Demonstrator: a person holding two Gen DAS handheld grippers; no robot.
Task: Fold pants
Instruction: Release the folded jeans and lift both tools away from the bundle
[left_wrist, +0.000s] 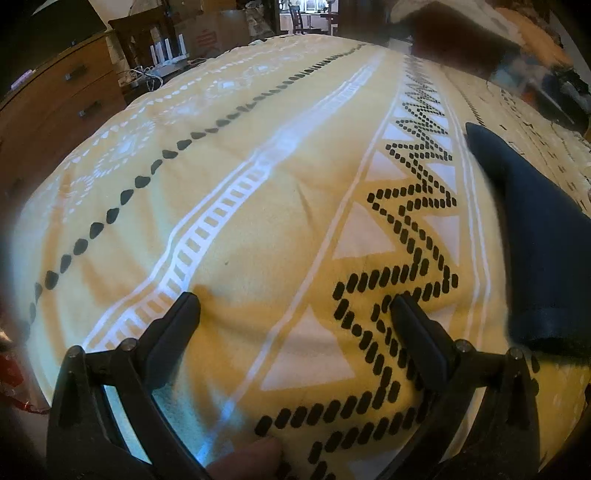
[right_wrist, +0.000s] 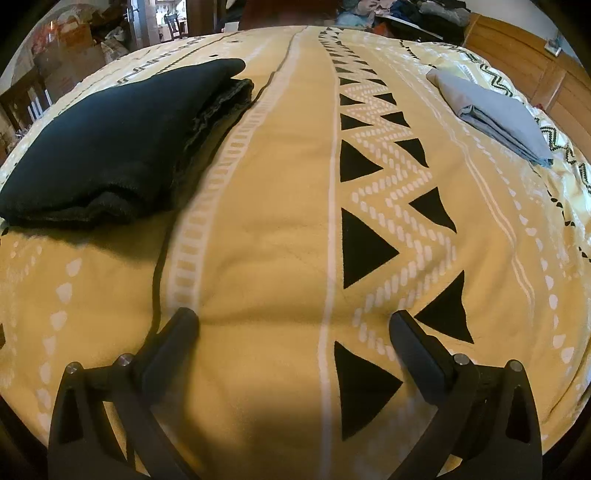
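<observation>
Pants (right_wrist: 110, 147), dark and folded into a thick stack, lie on the yellow patterned bedspread (right_wrist: 280, 229), up and to the left of the right gripper (right_wrist: 293, 325) in its own view, and at the right edge in the left wrist view (left_wrist: 543, 236). Both the right gripper and the left gripper (left_wrist: 295, 299) stand wide open over bare bedspread, nothing between their fingers. A folded grey garment (right_wrist: 495, 114) lies well apart at upper right.
</observation>
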